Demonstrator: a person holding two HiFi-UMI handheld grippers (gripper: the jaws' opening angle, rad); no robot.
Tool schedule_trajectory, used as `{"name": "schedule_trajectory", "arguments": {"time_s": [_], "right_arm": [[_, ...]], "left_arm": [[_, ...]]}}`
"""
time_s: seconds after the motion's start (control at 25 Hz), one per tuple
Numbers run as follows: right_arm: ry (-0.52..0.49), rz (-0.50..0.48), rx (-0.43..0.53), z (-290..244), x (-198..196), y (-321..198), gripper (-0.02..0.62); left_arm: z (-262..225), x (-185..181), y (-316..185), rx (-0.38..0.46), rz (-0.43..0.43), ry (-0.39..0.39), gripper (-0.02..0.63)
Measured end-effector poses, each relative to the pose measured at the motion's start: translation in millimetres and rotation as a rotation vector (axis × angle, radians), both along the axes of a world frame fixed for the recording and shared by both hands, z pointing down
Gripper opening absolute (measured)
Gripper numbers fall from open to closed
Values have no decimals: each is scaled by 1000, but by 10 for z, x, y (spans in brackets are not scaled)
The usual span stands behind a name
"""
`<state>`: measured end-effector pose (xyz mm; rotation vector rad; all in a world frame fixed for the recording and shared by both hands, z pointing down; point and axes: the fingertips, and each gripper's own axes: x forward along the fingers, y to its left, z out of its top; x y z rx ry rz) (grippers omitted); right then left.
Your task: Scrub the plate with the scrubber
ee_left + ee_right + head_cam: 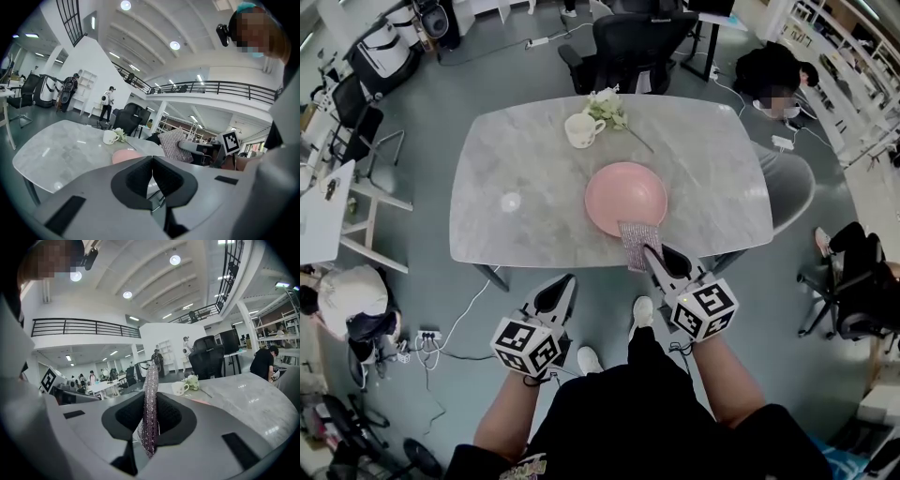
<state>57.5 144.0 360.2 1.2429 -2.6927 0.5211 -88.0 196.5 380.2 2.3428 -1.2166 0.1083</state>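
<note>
well, at the left the left gripper (pixel 565 281) hangs just before the table (pixel 506 169), jaws pressed together with nothing between them. its cube carries black and white square markers. on the marble top stand a white cup (pixel 579 129) with flowers (pixel 607 105) and the pink plate (pixel 623 195). the right gripper (pixel 649 250) pinches the glittery scrubber (pixel 637 244), which overlaps the plate's near rim.
</note>
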Motion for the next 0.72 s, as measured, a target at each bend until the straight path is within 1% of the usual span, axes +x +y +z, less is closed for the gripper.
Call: {"name": "schedule_trajectory", "arguments": {"time_s": [0.48,0.72], "right_arm": [[-1,-103,-57,252,225,-920,74],[3,-168,-76,366,338,-1312,74]], "left_arm": [[232,330,-821,-58,-98,-4,18],[296,512,-1175,-70,-148,-20,18]]}}
